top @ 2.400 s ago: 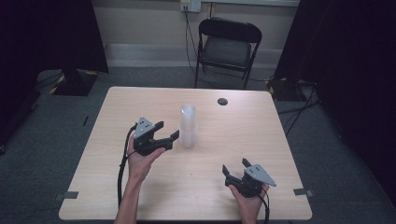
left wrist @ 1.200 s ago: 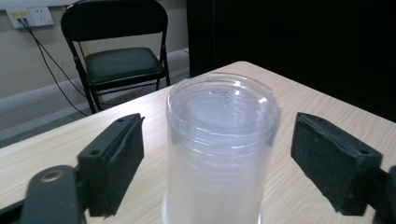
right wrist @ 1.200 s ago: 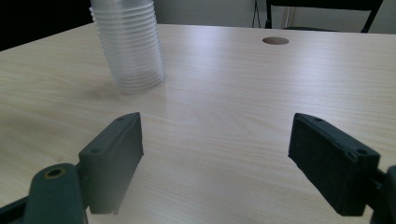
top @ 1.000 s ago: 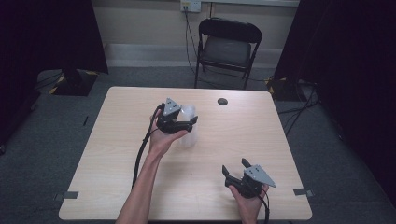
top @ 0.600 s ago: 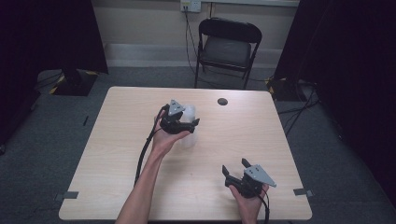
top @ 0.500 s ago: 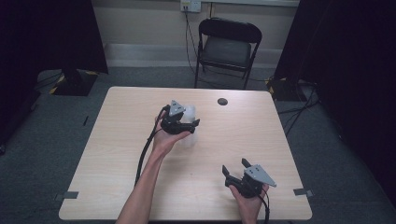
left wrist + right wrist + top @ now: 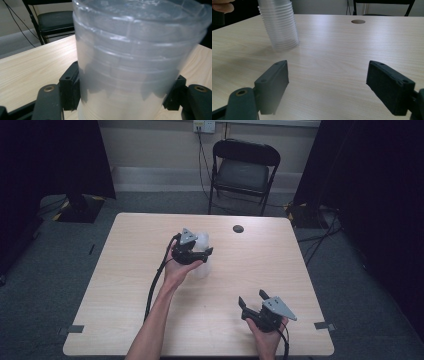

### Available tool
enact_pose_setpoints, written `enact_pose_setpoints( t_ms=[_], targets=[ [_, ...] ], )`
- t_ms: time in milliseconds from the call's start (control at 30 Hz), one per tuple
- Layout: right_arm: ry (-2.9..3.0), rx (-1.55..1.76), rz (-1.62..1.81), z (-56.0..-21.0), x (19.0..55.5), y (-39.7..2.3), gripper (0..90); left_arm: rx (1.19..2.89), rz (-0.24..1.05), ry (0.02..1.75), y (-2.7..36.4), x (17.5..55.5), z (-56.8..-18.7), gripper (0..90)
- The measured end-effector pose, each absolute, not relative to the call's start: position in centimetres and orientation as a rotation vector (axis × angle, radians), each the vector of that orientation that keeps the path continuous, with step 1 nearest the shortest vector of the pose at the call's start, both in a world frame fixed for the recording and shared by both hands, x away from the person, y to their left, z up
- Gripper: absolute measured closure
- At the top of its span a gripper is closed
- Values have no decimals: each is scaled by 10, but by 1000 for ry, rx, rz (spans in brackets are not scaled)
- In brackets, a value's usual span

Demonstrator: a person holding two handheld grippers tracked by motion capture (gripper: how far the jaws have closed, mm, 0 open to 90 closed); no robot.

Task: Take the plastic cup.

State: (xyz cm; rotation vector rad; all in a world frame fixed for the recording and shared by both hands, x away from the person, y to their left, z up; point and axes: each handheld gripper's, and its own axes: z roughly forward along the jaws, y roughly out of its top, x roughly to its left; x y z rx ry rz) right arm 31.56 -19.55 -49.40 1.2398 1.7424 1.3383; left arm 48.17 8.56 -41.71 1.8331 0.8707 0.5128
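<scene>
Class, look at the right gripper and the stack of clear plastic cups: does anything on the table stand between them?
Nothing visible does. Bare table lies between the open right gripper and the stack of clear plastic cups; the left gripper grips its far side.

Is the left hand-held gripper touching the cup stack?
Touching. The left gripper view shows both jaws of the left hand-held gripper pressed against the cup stack.

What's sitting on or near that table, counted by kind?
Stack of clear plastic cups: 1
Small dark round disc on the table: 1
Black folding chair behind the table: 1
Handheld grippers: 2, the left gripper and the right gripper
Total: 5
</scene>
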Motion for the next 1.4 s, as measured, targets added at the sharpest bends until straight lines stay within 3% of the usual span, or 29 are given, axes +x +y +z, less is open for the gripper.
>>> enact_pose_setpoints(
  t_ms=[767,1400],
  targets=[
    [1745,1237,1332,-494,316,-195,182,1798,545,862,87,479,-410,299],
    [1742,1237,1329,-494,316,-195,183,1786,553,828,87,477,-394,343]
  ],
)
